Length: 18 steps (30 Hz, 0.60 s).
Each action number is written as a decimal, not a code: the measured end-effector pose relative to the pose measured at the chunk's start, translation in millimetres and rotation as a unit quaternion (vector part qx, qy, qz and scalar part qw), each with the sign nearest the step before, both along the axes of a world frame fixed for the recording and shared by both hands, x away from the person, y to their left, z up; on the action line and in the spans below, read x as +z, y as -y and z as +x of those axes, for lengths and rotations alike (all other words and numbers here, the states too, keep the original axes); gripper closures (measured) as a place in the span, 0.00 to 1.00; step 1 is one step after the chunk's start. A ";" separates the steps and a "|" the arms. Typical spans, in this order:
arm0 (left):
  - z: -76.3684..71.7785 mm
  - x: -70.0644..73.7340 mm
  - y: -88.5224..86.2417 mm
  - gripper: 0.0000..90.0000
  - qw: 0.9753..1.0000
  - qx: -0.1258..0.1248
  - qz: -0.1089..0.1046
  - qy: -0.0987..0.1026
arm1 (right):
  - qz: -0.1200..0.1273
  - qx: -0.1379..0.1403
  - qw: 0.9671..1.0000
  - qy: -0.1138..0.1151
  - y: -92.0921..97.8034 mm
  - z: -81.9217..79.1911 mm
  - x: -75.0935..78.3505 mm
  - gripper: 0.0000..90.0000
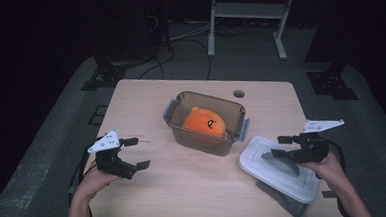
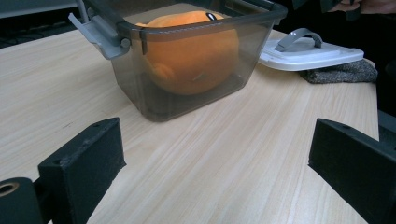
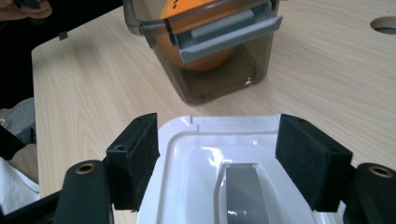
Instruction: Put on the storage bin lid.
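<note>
A smoky clear container (image 1: 206,145) stands open at the table's middle, with an orange plush toy (image 1: 204,123) inside. To its right a white lid (image 1: 273,168) with a grey handle (image 1: 283,163) lies flat on a grey cloth (image 1: 286,201). My right gripper (image 1: 275,147) hovers open over the lid. In the right gripper view its jaws stand wide apart on either side of the lid (image 3: 196,158), above the handle (image 3: 243,191). My left gripper (image 1: 139,153) is open and holds nothing, left of the container (image 2: 140,88) and facing it.
The container has a grey latch (image 3: 229,39) on each end. A round cable hole (image 1: 239,94) sits near the table's far edge. Beyond the table are a white frame stand (image 1: 248,21) and cables on the dark floor.
</note>
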<state>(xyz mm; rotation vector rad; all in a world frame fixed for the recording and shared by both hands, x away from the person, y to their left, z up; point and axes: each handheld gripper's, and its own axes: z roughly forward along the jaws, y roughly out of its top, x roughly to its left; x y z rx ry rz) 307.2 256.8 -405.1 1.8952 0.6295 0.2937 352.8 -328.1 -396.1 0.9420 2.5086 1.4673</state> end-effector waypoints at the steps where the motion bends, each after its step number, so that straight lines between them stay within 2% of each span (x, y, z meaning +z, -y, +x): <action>1: 0.0 -0.1 -0.1 0.03 1.000 0.000 0.001 0.000 | -0.001 -0.001 1.000 0.000 0.6 -0.7 -0.8 0.32; 18: -0.1 -0.4 -0.1 0.03 1.000 0.001 -0.001 0.000 | -0.005 -0.014 1.000 -0.002 12.1 -9.6 -22.4 0.33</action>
